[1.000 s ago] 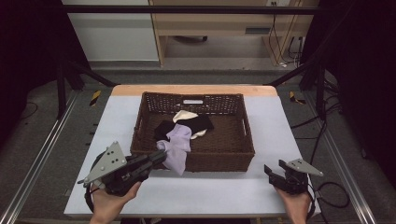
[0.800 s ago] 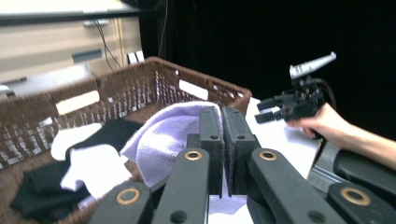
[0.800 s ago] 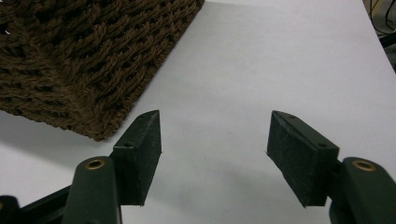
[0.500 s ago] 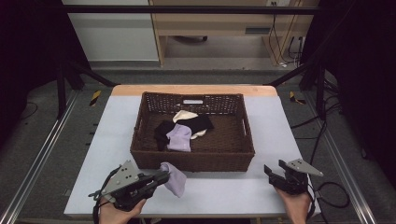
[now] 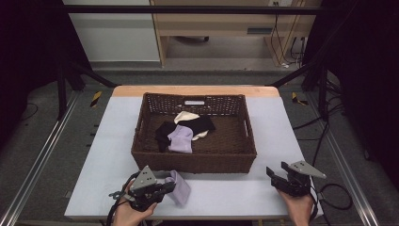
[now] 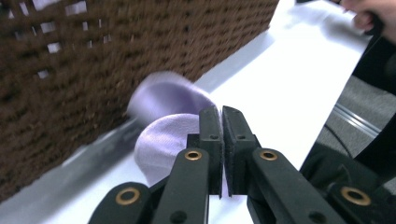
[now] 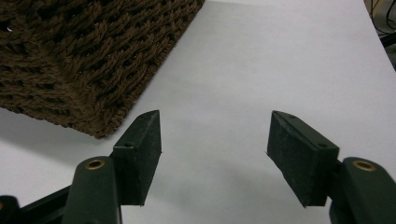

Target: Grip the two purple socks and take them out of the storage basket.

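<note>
On the white table (image 5: 103,155), just in front of the brown wicker basket (image 5: 194,162), lies a crumpled lilac sock (image 5: 179,187). My left gripper (image 5: 162,187) is clamped on its edge, jaws nearly together. My right gripper (image 5: 274,173) rests nearby, spread wide, holding nothing.

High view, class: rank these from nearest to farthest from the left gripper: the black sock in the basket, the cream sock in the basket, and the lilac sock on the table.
Measured from the left gripper:
1. Lilac sock on the white table, held in its jaws, front left.
2. Black sock, left part of the brown wicker basket.
3. Cream sock, farther back in the basket, near its middle.
</note>
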Demonstrator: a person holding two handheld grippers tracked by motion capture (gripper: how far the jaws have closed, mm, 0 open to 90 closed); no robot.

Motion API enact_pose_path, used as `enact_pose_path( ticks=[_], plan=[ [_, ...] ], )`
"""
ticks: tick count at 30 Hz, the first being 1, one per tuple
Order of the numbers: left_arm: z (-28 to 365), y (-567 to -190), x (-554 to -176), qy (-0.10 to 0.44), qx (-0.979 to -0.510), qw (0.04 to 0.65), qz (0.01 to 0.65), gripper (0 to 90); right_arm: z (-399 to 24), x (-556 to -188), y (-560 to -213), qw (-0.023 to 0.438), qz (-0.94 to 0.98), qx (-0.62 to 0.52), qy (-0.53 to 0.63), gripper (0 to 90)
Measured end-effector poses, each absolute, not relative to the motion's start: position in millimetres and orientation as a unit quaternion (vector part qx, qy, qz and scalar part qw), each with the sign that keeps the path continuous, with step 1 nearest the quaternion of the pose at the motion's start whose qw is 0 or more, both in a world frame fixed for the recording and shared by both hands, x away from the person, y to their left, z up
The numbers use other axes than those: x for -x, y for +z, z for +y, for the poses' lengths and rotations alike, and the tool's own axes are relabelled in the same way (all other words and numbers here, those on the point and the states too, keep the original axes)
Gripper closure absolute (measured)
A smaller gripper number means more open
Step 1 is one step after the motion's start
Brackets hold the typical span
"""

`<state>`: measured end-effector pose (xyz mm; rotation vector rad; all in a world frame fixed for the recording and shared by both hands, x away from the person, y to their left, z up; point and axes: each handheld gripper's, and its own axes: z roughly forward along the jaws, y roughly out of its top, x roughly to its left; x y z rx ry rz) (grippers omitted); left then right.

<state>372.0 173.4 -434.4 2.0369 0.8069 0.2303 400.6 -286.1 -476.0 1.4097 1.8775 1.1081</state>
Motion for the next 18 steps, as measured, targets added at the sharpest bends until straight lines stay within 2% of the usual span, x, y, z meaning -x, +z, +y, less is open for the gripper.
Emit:
enact_pose_path(
  ticks=[5,10,15,18],
  plan=[
    [171.0,-444.9,-376.3,0.097,-0.831,0.437,0.330,84.8,-285.5,-400.0,-476.2,0.267,0.697,-0.523,0.411,35.1],
    [171.4,-446.3,-377.2,0.100,-0.828,0.440,0.332,73.2,-286.1,-400.2,-476.7,0.270,0.698,-0.521,0.410,35.1],
    [174.2,-436.2,-375.1,0.109,-0.814,0.460,0.337,64.8,-286.1,-400.2,-476.5,0.269,0.698,-0.522,0.410,34.9],
    [176.4,-429.4,-374.5,0.118,-0.807,0.469,0.339,62.7,-286.2,-400.3,-476.5,0.269,0.698,-0.522,0.410,34.8]
  ],
)
